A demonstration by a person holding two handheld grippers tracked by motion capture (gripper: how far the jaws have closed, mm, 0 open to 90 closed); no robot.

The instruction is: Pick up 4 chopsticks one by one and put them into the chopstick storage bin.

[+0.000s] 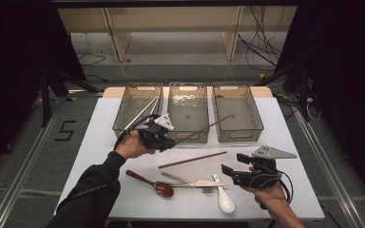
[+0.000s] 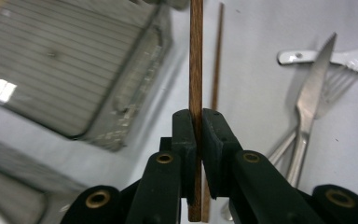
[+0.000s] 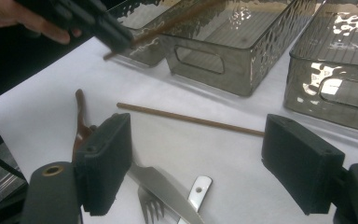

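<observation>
Chopstick [image 2: 196, 56] stands pinched between the left gripper's [image 2: 196, 122] closed jaws.

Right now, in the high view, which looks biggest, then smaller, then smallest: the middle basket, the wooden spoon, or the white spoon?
1. The middle basket, by far the largest.
2. The wooden spoon, long and thin.
3. The white spoon, a bit shorter.
The two spoons look close in size, so their order is less sure.

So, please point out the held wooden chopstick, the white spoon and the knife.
held wooden chopstick [image 2: 196, 56], left gripper view, shaft above jaws.
white spoon [image 1: 226, 202], high view, bowl.
knife [image 2: 313, 86], left gripper view, blade.
</observation>
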